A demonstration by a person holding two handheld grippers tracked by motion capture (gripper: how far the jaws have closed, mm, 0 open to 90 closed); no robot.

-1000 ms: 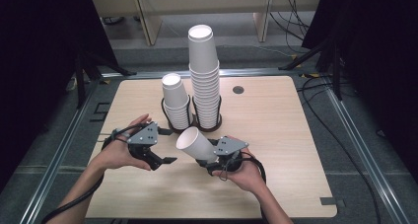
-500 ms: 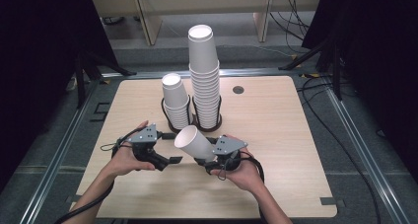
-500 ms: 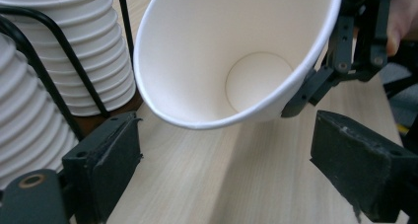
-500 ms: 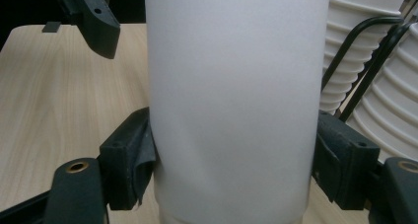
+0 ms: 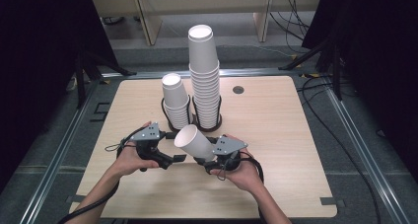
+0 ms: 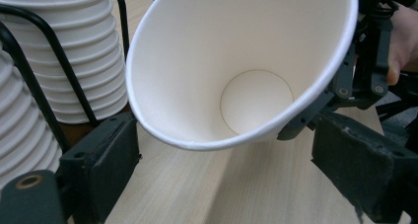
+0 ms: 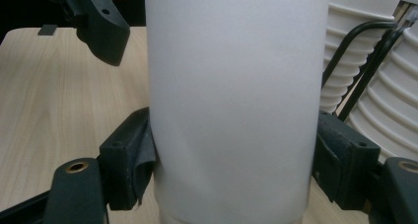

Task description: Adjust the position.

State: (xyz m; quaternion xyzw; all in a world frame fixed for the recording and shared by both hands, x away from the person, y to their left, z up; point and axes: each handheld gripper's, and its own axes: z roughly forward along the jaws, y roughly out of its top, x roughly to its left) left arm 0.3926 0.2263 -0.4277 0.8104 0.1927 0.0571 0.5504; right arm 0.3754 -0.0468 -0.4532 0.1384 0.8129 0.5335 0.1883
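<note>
Cup (image 5: 193, 141) between right hand-held gripper (image 5: 203, 161) jaws

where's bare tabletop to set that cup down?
Right half of the table, from the tall stack out to the right edge, is bare apart from a small dark round spot. Front edge too. Crowded mid-table: short stack, both grippers, the held cup.

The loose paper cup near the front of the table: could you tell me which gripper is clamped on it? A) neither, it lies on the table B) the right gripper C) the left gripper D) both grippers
B: in the right gripper view the paper cup sits pressed between the right gripper's fingers, while the left gripper is open, looking into the cup's mouth.
</note>
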